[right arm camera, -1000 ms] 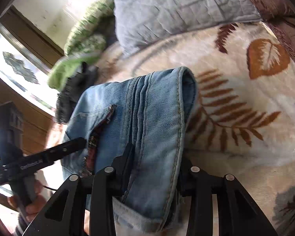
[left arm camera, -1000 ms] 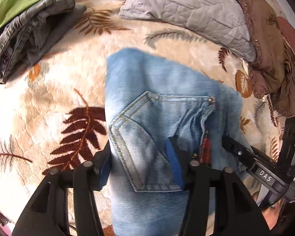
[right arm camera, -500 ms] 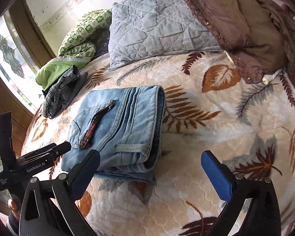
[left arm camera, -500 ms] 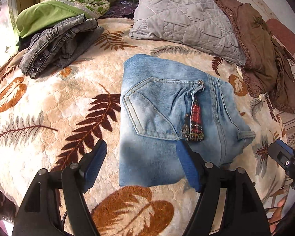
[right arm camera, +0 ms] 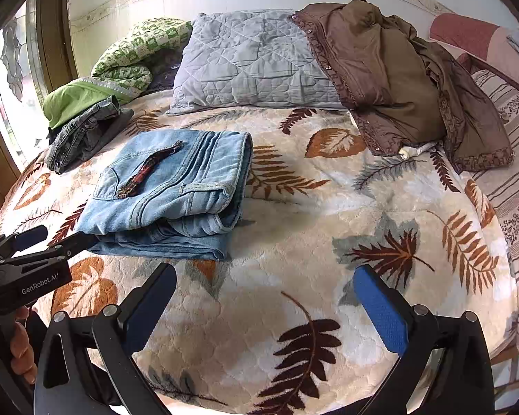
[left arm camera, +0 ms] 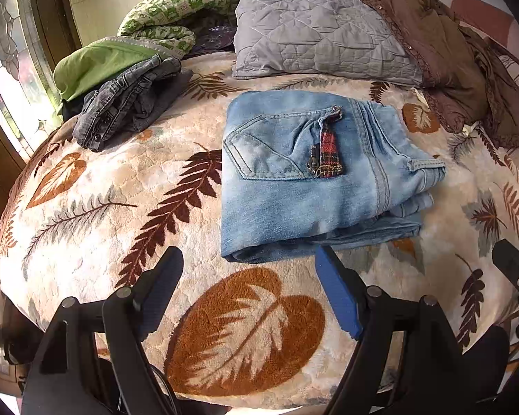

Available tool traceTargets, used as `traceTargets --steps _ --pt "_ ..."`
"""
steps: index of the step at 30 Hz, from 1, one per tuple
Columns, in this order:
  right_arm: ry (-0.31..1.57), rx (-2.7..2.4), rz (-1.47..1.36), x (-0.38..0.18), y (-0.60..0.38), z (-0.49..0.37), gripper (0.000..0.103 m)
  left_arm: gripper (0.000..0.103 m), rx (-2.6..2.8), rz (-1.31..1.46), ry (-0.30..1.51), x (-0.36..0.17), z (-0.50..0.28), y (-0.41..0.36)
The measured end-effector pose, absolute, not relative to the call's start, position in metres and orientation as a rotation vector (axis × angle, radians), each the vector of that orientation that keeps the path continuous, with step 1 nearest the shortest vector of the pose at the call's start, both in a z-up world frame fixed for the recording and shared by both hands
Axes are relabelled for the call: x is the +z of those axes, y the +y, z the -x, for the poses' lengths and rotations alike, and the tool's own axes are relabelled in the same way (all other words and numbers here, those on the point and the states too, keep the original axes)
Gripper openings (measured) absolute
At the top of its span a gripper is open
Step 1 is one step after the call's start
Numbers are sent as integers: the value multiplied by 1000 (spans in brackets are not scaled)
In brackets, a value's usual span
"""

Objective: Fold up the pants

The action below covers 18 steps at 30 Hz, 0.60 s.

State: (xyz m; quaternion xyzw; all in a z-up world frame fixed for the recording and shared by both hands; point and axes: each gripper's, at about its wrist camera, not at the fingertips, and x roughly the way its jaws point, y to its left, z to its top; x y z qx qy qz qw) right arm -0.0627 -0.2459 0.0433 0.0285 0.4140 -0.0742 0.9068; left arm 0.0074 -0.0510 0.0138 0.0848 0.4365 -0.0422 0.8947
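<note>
Jeans [left arm camera: 315, 173] folded into a compact light-blue stack, lying flat on the leaf-print blanket [left arm camera: 121, 180] mid-bed. Back pocket faces up, with a red plaid strip [left arm camera: 330, 154] and zipper pull at the pocket's edge. Rounded fold on the far right side, loose layered edges facing me; belt loop visible near that corner.

My left gripper [left arm camera: 249, 290] is off the jeans, just short of their near edge, nothing between the fingers [left arm camera: 335, 294], jaws apart and opening. My right gripper [right arm camera: 264, 297] is spread fully wide over bare blanket, to the right of the stack and clear of it, nothing in it. In the right view the left gripper's black frame sits at the left edge, tip close to the stack's near-left corner; can't tell if it touches. A hand [right arm camera: 20, 346] grips that handle.

Around: dark grey denim garment [left arm camera: 121, 103] bunched to the left of the jeans, apart from them, green cloth [left arm camera: 97, 62] behind it. Grey quilted pillow [left arm camera: 315, 31] at the head of the bed, green-white patterned bundle [left arm camera: 176, 10] to its left, brown jacket [right arm camera: 391, 79] draped over the pillow's right end. Stained-glass window [left arm camera: 3, 52] on the far left
</note>
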Motion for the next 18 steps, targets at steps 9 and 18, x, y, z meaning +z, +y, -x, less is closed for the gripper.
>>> traceTargets --steps 9,18 --pt "873 -160 -32 39 -247 69 103 79 -78 -229 970 -6 5 -48" --pt "942 -200 -1 20 -248 62 103 79 -86 -194 1024 -19 6 -32"
